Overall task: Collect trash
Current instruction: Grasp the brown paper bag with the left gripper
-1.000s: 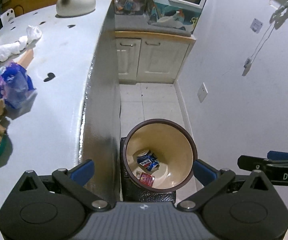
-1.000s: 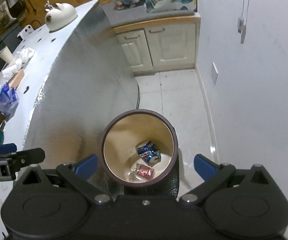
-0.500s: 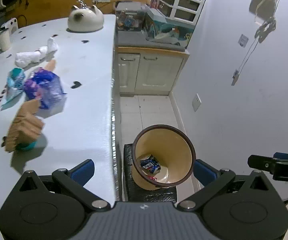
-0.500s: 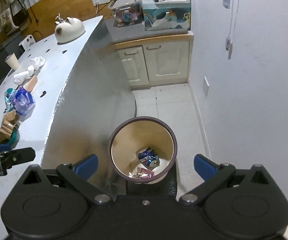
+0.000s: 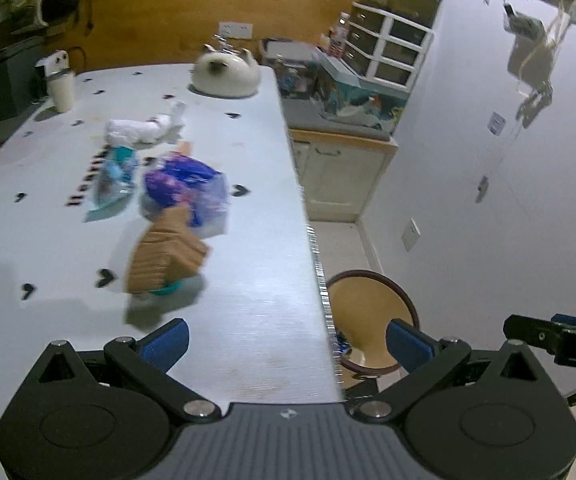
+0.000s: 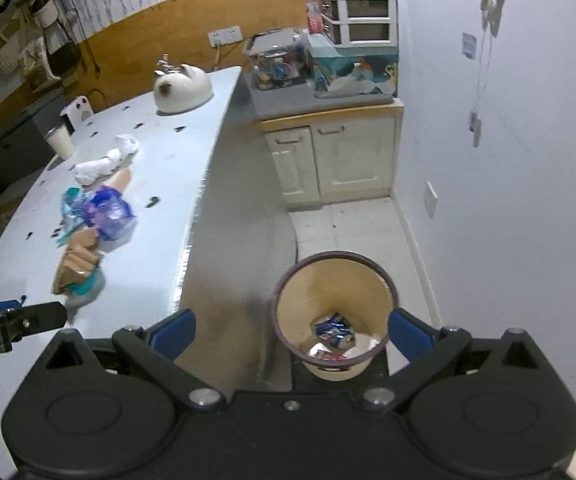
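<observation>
Left hand-held gripper [image 5: 286,340] spread wide, empty; right hand-held gripper [image 6: 292,330] likewise wide apart, gripping nothing, level alongside.

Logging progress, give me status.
Both grippers open, empty: left gripper, right gripper. Wrappers in bin. Trash pile on table. Nothing blocking.

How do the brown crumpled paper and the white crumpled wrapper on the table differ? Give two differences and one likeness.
The brown crumpled paper is tan and ribbed; the white crumpled wrapper is pale and smooth. The brown one lies nearer the grippers, the white one farther back. Both rest on the table, uncollected.
</observation>
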`<state>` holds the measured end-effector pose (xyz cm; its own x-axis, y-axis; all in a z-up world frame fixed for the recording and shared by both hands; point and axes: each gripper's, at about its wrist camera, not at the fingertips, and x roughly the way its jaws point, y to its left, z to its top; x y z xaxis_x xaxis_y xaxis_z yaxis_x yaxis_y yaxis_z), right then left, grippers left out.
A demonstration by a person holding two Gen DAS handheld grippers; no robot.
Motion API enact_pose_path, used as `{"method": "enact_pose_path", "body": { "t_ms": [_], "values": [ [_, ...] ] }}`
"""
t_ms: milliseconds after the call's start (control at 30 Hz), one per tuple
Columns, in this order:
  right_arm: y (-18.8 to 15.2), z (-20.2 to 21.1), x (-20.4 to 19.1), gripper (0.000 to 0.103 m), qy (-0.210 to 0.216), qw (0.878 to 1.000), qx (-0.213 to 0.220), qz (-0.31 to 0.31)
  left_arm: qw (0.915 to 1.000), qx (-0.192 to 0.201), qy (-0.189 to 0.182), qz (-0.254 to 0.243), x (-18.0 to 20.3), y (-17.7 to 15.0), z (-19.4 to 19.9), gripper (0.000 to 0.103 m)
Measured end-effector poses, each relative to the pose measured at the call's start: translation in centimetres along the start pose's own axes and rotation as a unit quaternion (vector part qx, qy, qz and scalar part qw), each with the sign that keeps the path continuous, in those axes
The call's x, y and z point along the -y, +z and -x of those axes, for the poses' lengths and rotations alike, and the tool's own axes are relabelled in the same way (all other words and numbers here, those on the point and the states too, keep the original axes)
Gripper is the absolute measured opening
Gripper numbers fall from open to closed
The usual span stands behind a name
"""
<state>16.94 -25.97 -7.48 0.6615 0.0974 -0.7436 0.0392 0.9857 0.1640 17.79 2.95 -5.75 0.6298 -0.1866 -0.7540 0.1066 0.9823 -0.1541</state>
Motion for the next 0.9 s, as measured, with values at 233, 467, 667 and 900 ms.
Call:
{"method": "enact_pose_path", "body": {
  "t_ms": [233, 467, 667, 900],
  "values": [
    [-0.9, 0.7, -5.0, 0.103, 0.012, 1.000, 0.016, 0.007, 0.9995, 0.021, 0.016, 0.014, -5.1, -0.1, 2.3, 0.103],
    [-1.0, 0.5, -9.6, 0.103, 0.017, 0.999, 0.030, 0.008, 0.9984, 0.042, 0.023, 0.029, -9.8, 0.2, 3.8, 0.103],
    [-0.2, -0.9, -13.0, 0.103, 0.023, 0.999, 0.039, 0.009, 0.9981, 0.050, 0.016, 0.032, -12.9, 0.9, 3.5, 0.103],
    [1.6, -2.8, -16.7, 0.103, 0.030, 0.997, 0.061, 0.027, 0.9986, 0.045, -0.024, -0.012, -14.2, 3.1, 0.8, 0.103]
  ]
}}
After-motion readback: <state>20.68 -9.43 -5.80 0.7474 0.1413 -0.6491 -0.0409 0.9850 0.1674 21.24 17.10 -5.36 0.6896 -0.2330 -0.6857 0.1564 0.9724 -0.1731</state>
